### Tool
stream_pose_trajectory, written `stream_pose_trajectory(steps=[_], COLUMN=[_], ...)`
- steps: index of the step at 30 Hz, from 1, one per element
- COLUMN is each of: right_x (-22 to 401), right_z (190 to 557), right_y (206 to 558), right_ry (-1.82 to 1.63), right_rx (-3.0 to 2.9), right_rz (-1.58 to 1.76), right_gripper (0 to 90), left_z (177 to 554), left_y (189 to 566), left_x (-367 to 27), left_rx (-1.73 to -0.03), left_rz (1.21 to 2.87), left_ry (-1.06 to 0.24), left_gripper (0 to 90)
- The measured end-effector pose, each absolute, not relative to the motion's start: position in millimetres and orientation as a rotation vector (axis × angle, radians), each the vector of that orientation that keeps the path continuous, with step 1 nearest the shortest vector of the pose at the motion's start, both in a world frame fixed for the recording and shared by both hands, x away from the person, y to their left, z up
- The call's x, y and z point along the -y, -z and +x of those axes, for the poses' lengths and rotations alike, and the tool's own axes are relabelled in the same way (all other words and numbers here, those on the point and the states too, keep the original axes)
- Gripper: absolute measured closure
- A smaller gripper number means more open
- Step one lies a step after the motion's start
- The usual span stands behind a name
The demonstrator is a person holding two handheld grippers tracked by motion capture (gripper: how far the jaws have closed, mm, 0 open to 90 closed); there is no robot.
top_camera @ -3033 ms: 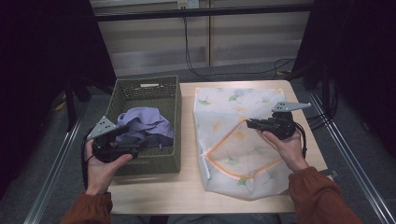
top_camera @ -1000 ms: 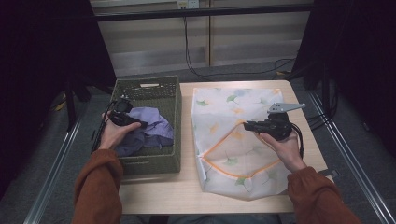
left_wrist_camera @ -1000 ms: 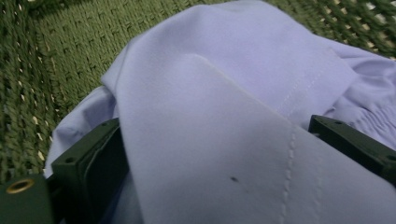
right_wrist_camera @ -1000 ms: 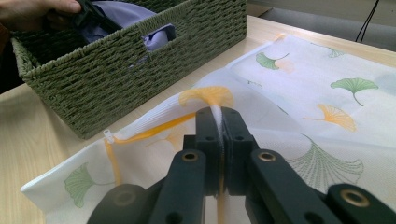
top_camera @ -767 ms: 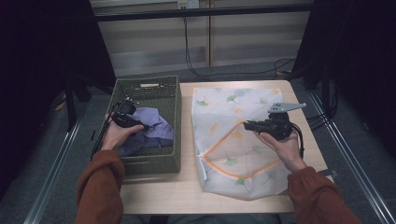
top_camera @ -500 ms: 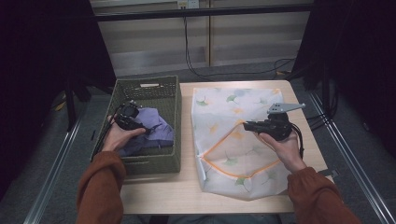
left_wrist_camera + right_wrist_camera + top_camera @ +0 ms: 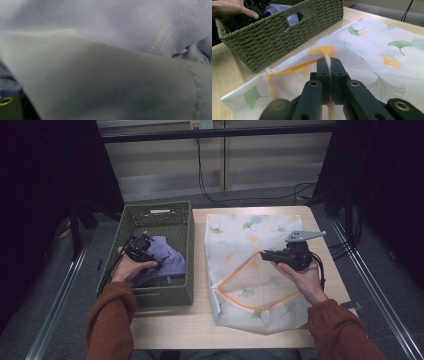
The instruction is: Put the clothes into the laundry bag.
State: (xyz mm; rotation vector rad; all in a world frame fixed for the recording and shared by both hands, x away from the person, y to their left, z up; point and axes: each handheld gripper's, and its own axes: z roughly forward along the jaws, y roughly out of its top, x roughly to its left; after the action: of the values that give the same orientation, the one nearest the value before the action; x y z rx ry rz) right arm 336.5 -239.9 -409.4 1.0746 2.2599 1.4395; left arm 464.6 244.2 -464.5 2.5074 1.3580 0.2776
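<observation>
2 grippers are working: the right gripper (image 7: 329, 75) is clamping its jaws together on the orange-zippered edge of the ginkgo-print mesh laundry bag (image 7: 250, 270), lifting the mouth. the left gripper (image 7: 140, 247) is sitting down in the green woven basket (image 7: 182, 227) against the lavender garment (image 7: 165, 260); whether its jaws are apart i cannot tell. the thin mesh could be slipping free, collapsing the opening. the basket wall is crowding the left hand; open table is lying beyond the bag.

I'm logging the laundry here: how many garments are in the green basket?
1 that I can make out: a lavender garment bunched in the woven green basket, with the left gripper down in it. Others may lie hidden beneath its folds.
</observation>
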Motion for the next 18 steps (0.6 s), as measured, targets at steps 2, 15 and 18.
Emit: stream_pose_trajectory(steps=[2,15,18], right_x=[240.3,239.2,238.7], right_z=[336.5,335.8,336.7], right_y=[409.4,411.2,412.1], right_ry=[-1.436,-1.423,-1.424], right_rx=[-2.259,-2.26,-2.263], right_rz=[1.075,1.079,1.08], right_gripper=[87.7,87.7,87.6], left_z=[464.0,462.3,463.2], left_y=[464.6,469.0,469.6], left_x=[-242.9,-239.1,-238.8], left_rx=[-1.368,-1.357,-1.351], left_rz=[2.516,2.539,2.569], left_ry=[-0.273,-0.218,-0.205], left_gripper=[3.3,3.8,4.7])
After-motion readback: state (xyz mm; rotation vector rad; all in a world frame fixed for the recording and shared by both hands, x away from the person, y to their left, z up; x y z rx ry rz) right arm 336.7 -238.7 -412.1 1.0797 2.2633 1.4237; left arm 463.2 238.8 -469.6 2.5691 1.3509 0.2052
